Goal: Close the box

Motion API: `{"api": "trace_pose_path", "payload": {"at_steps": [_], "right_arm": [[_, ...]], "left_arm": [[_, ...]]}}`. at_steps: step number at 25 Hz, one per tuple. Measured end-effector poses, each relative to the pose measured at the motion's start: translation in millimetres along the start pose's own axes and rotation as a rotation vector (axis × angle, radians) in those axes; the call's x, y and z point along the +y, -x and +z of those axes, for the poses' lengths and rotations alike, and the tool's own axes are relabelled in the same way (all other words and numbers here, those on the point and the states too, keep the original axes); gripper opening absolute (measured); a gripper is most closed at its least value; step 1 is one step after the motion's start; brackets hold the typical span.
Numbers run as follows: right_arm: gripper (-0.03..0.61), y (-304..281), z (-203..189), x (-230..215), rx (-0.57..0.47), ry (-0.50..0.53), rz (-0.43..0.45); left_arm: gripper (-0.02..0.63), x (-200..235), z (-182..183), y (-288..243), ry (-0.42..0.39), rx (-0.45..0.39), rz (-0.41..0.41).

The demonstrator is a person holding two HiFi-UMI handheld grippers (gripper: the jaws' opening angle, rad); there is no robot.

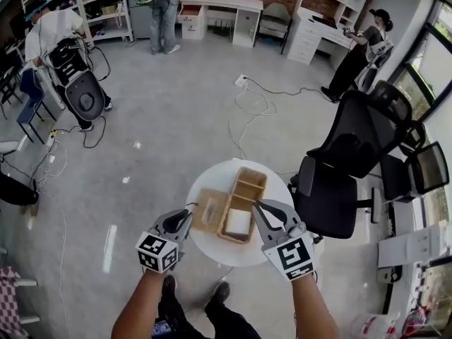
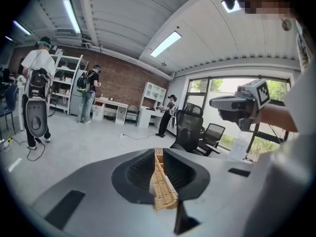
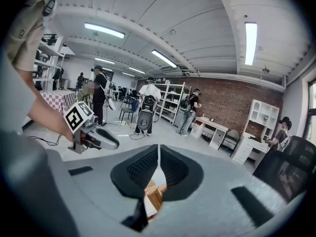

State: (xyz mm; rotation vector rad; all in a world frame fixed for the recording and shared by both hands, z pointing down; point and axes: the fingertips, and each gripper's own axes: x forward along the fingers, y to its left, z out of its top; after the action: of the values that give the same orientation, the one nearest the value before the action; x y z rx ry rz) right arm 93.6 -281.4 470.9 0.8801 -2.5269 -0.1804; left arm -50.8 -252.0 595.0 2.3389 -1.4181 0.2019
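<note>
My left gripper (image 1: 188, 217) is clamped shut on the lid (image 1: 210, 210). In the left gripper view a strip of woven wicker stands edge-on between the two pads. The lid is open, spread out to the left of the box (image 1: 244, 202) and touching its left wall. I hold it by the edge nearest me.

My right gripper (image 1: 258, 206) sits on the other side, its tips just at the box's right rim. Its jaws are drawn together with only a thin slit between them. In the right gripper view I see nothing pinched there, only part of the box below the tips.

The box lies between my two grippers on the round white tabletop (image 1: 212, 179), a little right of its middle. Its long side runs away from me and slightly to the right. It is wicker, open at the top and split into compartments. The nearest compartment holds a white thing (image 1: 239, 222) that I cannot identify.

Just beyond the tabletop to the right stands a black chair (image 1: 339, 161). Cables (image 1: 247, 111) trail over the grey floor behind the tabletop. Farther off, people stand by the shelves and white desks along the brick wall.
</note>
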Motion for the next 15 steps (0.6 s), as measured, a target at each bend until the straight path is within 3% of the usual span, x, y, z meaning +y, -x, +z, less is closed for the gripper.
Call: {"api": "trace_pose_path", "payload": {"at_steps": [9, 15], "right_arm": [[0.009, -11, -55, 18, 0.090, -0.004, 0.026], [0.009, -16, -85, 28, 0.138, -0.005, 0.036]], "left_arm": [[0.034, 31, -104, -28, 0.189, 0.103, 0.047], [0.142, 49, -153, -40, 0.291, 0.147, 0.083]]}}
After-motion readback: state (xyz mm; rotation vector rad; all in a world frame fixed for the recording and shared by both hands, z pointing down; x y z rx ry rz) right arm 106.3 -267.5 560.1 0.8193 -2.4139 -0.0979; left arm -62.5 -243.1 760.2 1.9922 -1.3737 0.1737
